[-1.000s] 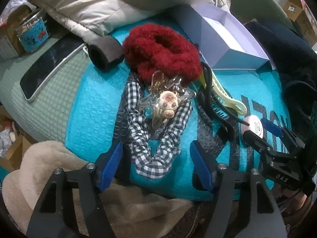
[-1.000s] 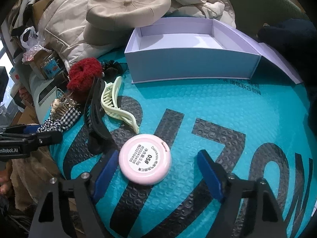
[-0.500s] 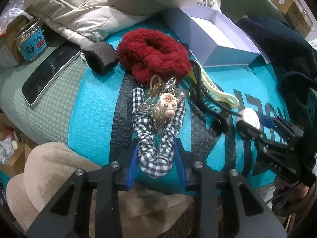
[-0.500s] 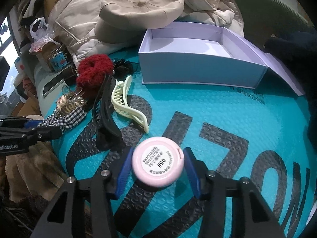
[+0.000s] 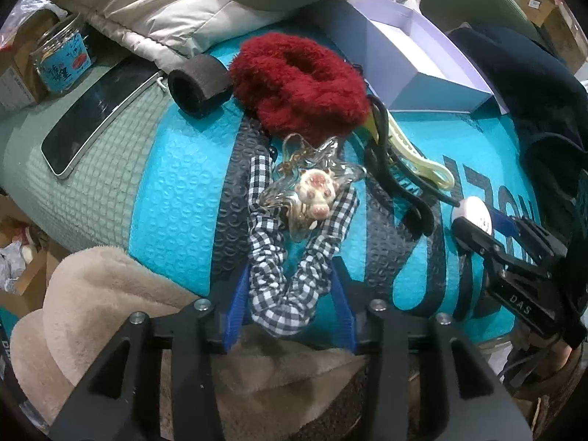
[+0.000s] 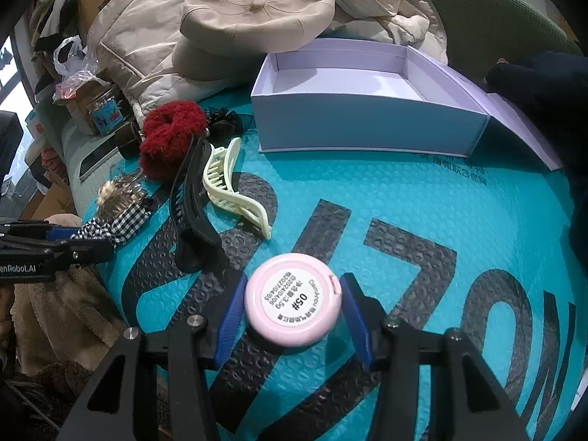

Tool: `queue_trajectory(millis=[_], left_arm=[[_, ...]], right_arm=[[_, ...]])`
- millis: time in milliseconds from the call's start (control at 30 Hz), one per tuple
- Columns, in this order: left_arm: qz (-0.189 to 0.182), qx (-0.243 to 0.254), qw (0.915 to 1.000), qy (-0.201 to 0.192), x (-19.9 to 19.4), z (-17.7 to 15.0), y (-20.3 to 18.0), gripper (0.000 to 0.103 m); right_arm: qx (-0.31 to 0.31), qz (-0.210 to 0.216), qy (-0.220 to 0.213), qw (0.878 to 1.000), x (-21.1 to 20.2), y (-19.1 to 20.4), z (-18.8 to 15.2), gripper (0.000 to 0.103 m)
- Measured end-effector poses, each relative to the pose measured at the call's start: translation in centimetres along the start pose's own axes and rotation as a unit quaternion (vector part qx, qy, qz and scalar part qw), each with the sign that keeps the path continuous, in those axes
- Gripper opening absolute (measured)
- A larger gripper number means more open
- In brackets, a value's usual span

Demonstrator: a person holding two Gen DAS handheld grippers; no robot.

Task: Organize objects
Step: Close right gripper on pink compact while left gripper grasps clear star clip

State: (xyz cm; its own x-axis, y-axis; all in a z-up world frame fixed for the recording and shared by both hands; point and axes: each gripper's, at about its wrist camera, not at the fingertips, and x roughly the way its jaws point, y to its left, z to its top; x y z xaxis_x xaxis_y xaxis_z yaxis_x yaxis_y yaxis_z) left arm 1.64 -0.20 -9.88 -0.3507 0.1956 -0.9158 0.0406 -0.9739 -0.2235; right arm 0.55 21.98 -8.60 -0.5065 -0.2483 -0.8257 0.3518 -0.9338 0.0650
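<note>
My left gripper (image 5: 290, 305) is shut on the near end of a black-and-white checked scrunchie (image 5: 283, 268) lying on the teal bubble mailer (image 5: 176, 191). A clear star clip with a cream charm (image 5: 312, 191) rests on the scrunchie. My right gripper (image 6: 292, 316) is shut on a round pink compact (image 6: 294, 308) with a white label; it also shows in the left wrist view (image 5: 474, 213). A red fuzzy scrunchie (image 5: 301, 81), a black claw clip (image 6: 191, 198) and a cream claw clip (image 6: 228, 183) lie nearby. An open lilac box (image 6: 367, 121) stands behind.
A beige jacket and beret (image 6: 253, 11) are piled at the back. A jar (image 5: 58, 62), a phone (image 5: 92, 114) and a black foam roll (image 5: 198, 84) lie at the left. A dark garment (image 5: 533, 84) is at the right. A fuzzy tan cloth (image 5: 92, 294) hangs in front.
Both grippers went from wide open to closed: the left on the checked scrunchie's end, the right on the pink compact.
</note>
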Motion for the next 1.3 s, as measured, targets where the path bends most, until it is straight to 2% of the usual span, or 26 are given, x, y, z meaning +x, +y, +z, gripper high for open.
queue_trajectory(millis=[400, 567, 667, 800, 900, 1067, 1300], left_arm=[[0.004, 0.015, 0.9985, -0.052, -0.4, 2.3, 0.1, 0.05], [0.007, 0.019, 0.999, -0.039, 0.4, 3.1, 0.2, 0.05], [0.013, 0.017, 0.9983, -0.054, -0.2, 3.2, 0.6, 0.05], [0.026, 0.039, 0.9953, -0.085, -1.7, 3.3, 0.5, 0.051], [0.015, 0.057, 0.9929, -0.103, -2.6, 3.7, 0.0, 0.055], [-0.007, 0.064, 0.9932, -0.097, -1.7, 4.5, -0.6, 0.055], [-0.007, 0.069, 0.9933, -0.092, -0.1, 5.1, -0.5, 0.055]], right_arm=[[-0.006, -0.001, 0.004, 1.0, 0.4, 0.2, 0.7, 0.052], [-0.013, -0.003, 0.007, 1.0, 0.7, 0.2, 1.2, 0.052], [-0.009, -0.001, 0.005, 1.0, 0.8, 0.1, 1.2, 0.052], [-0.009, -0.002, 0.006, 1.0, 0.7, 0.1, 1.2, 0.052], [-0.009, -0.002, 0.006, 1.0, 0.7, 0.1, 1.2, 0.052], [-0.012, -0.001, 0.007, 1.0, 0.8, 0.0, 1.3, 0.052], [-0.017, 0.001, 0.006, 1.0, 0.9, 0.0, 1.4, 0.052]])
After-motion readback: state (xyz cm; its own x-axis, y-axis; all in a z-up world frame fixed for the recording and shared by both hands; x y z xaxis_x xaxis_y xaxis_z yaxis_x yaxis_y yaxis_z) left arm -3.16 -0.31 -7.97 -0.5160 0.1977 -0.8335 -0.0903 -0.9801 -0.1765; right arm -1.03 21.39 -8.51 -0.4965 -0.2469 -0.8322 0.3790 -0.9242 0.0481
